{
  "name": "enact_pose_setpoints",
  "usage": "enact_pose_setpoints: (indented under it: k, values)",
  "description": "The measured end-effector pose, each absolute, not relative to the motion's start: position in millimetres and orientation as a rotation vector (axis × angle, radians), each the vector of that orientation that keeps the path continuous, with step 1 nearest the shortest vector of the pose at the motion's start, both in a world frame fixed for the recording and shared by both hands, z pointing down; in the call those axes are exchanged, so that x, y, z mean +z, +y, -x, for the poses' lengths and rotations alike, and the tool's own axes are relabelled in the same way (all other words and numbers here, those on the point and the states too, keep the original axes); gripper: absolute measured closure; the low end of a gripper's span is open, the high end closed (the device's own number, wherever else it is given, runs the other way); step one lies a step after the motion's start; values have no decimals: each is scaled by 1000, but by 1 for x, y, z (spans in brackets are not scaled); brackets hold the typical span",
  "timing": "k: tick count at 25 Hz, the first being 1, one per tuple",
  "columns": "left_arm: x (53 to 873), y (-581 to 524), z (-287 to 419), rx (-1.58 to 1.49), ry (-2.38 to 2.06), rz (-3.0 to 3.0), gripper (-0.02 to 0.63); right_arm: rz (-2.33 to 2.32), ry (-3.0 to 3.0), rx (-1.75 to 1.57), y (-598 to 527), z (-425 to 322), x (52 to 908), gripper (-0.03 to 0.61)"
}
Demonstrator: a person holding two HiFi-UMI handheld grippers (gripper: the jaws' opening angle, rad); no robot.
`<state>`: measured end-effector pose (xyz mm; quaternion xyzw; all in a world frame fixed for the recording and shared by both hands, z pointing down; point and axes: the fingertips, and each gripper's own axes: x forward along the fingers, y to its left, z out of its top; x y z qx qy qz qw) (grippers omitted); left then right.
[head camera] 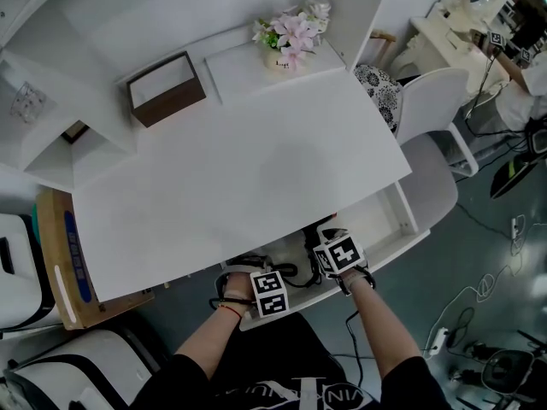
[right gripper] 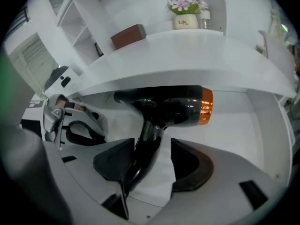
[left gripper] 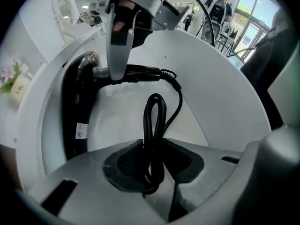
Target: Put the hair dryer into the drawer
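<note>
The black hair dryer (right gripper: 164, 104) with an orange nozzle ring lies on the floor of the open white drawer (head camera: 402, 216) under the desk top. Its handle runs down between the jaws of my right gripper (right gripper: 154, 165), which stands open: the handle rests against the left pad and a gap shows at the right pad. My left gripper (left gripper: 152, 165) is shut on a looped bunch of the black cord (left gripper: 154, 125). In the head view the left gripper (head camera: 256, 276) and the right gripper (head camera: 329, 244) both point down into the drawer, side by side.
The white desk top (head camera: 248, 169) overhangs the back of the drawer. On it stand a brown tissue box (head camera: 167, 88) and a flower pot (head camera: 291, 37). A white chair (head camera: 427, 101) is at the right, a cardboard box (head camera: 64, 254) at the left on the floor.
</note>
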<state>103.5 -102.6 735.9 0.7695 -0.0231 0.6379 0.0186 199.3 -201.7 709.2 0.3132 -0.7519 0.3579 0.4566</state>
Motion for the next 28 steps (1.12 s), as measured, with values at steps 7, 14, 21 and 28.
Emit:
enact_pose_setpoints:
  k: [7,14,21,28]
  values:
    - [741,-101,-104,2033,-41,-2357,491,-744,-1922,903,-184,-199,683,362]
    - [744,-98,-103,2094,-36,-2379,489,-816,-2021,878,-167,-199,654,485]
    - [740,-99,-101,2101,-124,-2421,465,-882,-2093,898,-156,-197,637,514]
    - [729,-97,-91,2097,-227,-2469,454,-916,-2109,873,-149,-195,632,539]
